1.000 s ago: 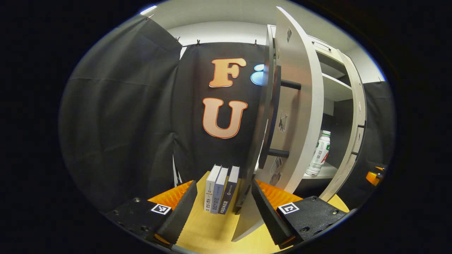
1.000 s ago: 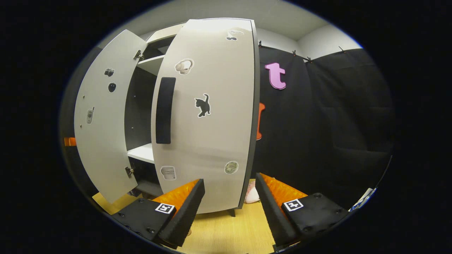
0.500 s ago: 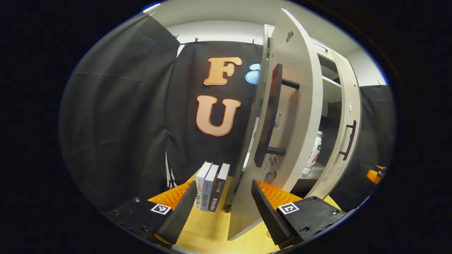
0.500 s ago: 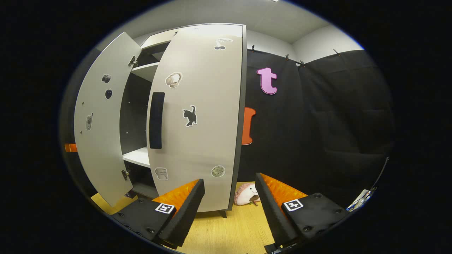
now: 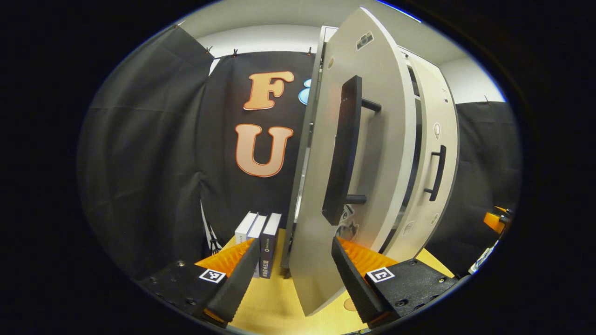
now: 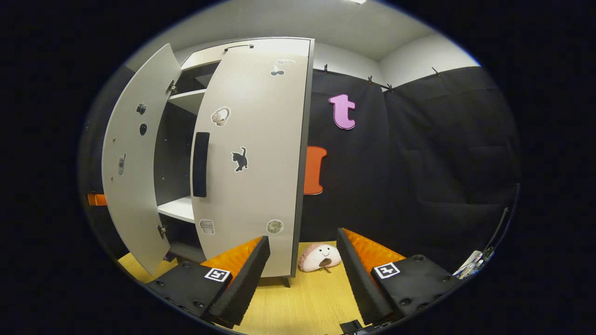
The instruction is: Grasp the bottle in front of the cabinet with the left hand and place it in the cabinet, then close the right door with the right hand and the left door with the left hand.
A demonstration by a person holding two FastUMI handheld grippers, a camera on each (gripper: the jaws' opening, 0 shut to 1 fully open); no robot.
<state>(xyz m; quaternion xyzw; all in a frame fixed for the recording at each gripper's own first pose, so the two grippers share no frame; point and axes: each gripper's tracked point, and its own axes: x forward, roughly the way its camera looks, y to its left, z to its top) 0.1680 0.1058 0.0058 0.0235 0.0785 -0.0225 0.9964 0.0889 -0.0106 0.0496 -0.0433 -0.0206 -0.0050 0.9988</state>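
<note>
Left gripper view puts my left gripper [image 5: 288,274] with fingers spread and empty around the left door's [image 5: 368,153] lower edge, placed to swing it shut. My right gripper [image 6: 302,274] hangs parted, off the right door [image 6: 253,153]. I can't see the bottle, presumably shelved behind them.

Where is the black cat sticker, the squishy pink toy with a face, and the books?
cat sticker [image 6: 240,159], right gripper view, on the cat's body.
pink toy [image 6: 319,257], right gripper view, on its face.
books [image 5: 268,242], left gripper view, on the spine of the dark one.
</note>
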